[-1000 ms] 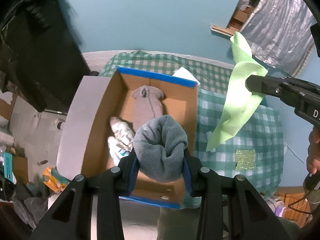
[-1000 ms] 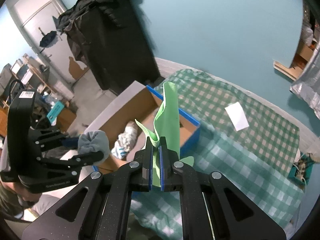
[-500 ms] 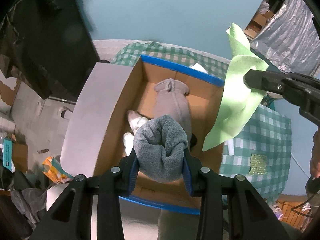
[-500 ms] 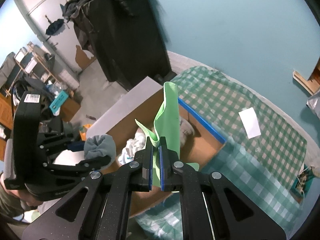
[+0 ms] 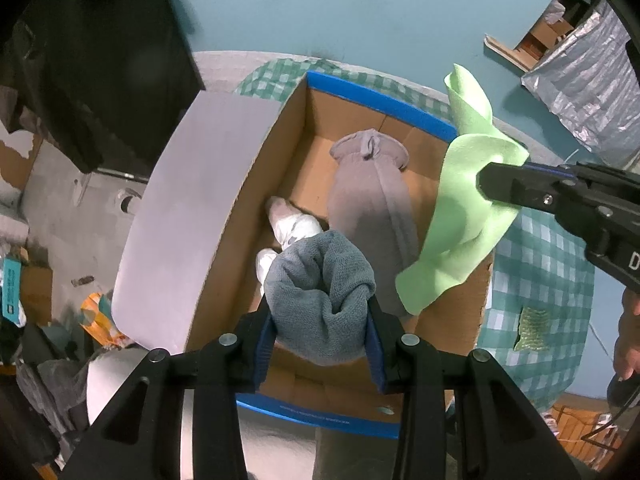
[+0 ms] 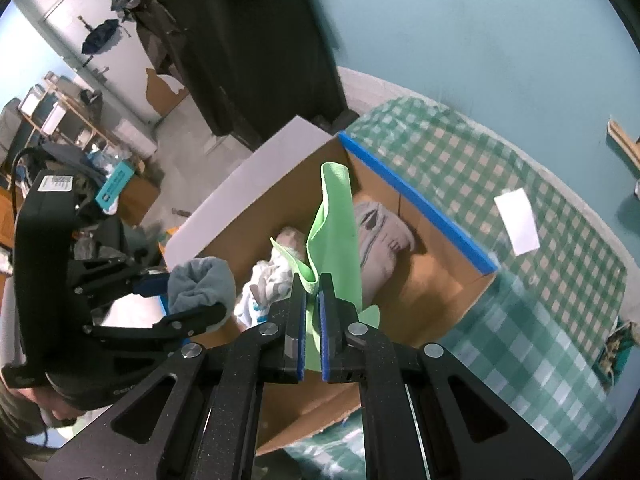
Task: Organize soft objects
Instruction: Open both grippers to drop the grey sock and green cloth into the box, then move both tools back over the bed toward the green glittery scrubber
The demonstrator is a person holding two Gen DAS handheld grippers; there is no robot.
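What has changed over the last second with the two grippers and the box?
Both grippers have come down and in over the cardboard box: the left gripper with its grey rolled towel, the right gripper with the green cloth, which now hangs above the box interior. Nothing was released. The grey garment and white items inside stayed put.

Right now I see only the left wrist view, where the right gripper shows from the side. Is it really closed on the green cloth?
Observer: Yes. In the right wrist view the right gripper is shut on the green cloth, and most of the cloth stands up above the pads.
Operator: Is something lying on the table behind that cloth?
Observer: Yes. A white paper slip lies on the checkered cloth, beyond the blue edge of the box.
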